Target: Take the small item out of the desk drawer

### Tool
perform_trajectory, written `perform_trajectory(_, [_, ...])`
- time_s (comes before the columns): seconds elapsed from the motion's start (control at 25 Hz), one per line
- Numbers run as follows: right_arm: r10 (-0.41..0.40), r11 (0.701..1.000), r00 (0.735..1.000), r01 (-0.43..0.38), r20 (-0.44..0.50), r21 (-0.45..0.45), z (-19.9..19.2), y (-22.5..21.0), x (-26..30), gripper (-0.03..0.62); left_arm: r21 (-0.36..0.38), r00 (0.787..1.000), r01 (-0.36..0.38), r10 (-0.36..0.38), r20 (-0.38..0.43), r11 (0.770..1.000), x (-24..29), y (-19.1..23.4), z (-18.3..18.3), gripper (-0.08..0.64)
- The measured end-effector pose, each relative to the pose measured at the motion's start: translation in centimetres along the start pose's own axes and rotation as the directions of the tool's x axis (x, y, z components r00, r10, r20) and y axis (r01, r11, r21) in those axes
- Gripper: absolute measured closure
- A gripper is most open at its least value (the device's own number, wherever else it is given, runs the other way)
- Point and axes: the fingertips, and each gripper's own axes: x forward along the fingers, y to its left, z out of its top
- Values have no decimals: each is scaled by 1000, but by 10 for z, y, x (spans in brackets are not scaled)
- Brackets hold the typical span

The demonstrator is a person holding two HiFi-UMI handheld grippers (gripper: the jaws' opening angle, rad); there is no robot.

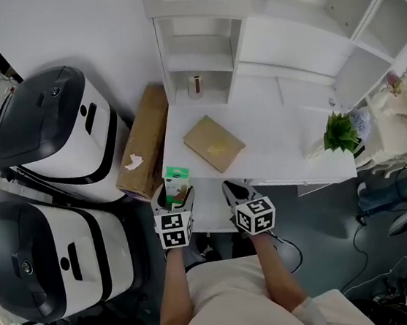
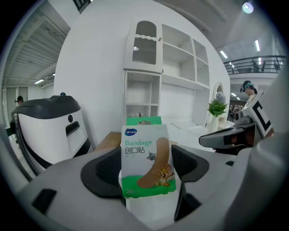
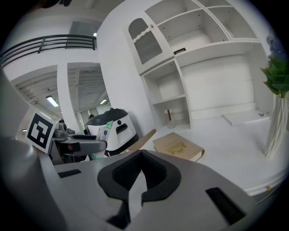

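Note:
A small green-and-white bandage box [image 2: 145, 160] stands upright between the jaws of my left gripper [image 2: 146, 173], which is shut on it. In the head view the box [image 1: 177, 180] and the left gripper [image 1: 173, 193] are at the white desk's [image 1: 283, 148] front left corner. My right gripper [image 1: 235, 189] is beside it, a little to the right, over the front edge. Its dark pads [image 3: 156, 173] meet with nothing between them. A white drawer [image 1: 211, 210] sticks out under the desk edge between the two grippers; its inside is hidden.
A brown book [image 1: 214, 143] lies on the desk, and a potted plant [image 1: 340, 132] stands at its right end. A small bottle [image 1: 196, 86] sits in the hutch cubby. A cardboard box [image 1: 144, 141] and two large white-and-black machines [image 1: 56, 132] stand left of the desk.

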Motion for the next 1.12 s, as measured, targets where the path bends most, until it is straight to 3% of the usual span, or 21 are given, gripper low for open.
perform_trajectory(0.4, [-17, 1000, 1000, 18, 22, -6, 7, -9, -10, 568, 10, 999, -1, 1, 54, 1000, -7, -6, 23, 199])
perform_trajectory(1.12, [4, 999, 999, -2, 38, -40, 17, -5, 0, 568, -4, 991, -6, 7, 131, 1000, -17, -8, 30, 200])
